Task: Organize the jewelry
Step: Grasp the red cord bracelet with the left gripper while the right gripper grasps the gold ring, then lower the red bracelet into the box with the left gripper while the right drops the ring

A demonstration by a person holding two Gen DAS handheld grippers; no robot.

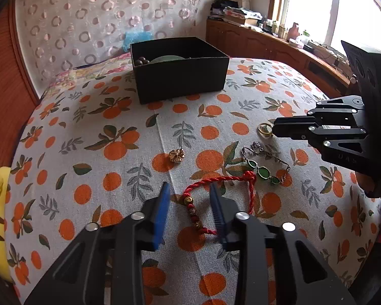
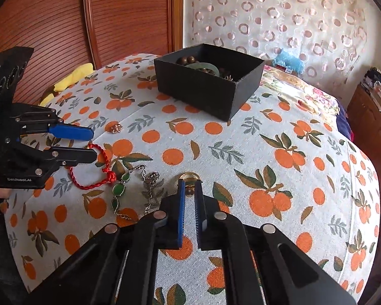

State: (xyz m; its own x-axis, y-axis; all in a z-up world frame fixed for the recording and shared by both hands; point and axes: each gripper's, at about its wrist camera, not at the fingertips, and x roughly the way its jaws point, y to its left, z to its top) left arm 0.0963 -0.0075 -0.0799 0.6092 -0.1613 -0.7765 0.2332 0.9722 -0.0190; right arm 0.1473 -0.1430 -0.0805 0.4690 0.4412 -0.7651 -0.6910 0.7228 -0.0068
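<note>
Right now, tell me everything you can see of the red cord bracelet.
The red cord bracelet is a twisted red rope loop tied with a knot, strung with a few small gold and red beads along one side. It lies flat, loosely splayed, on the orange-print cloth, just beside the green stone bracelet. The left gripper straddles its beaded side, blue pads close on either side; contact cannot be told.

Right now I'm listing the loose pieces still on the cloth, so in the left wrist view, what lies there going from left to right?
Gold flower charm → red cord bracelet → green stone bracelet. The gold ring sits above the green bracelet, so its place in that order is unclear.
</note>
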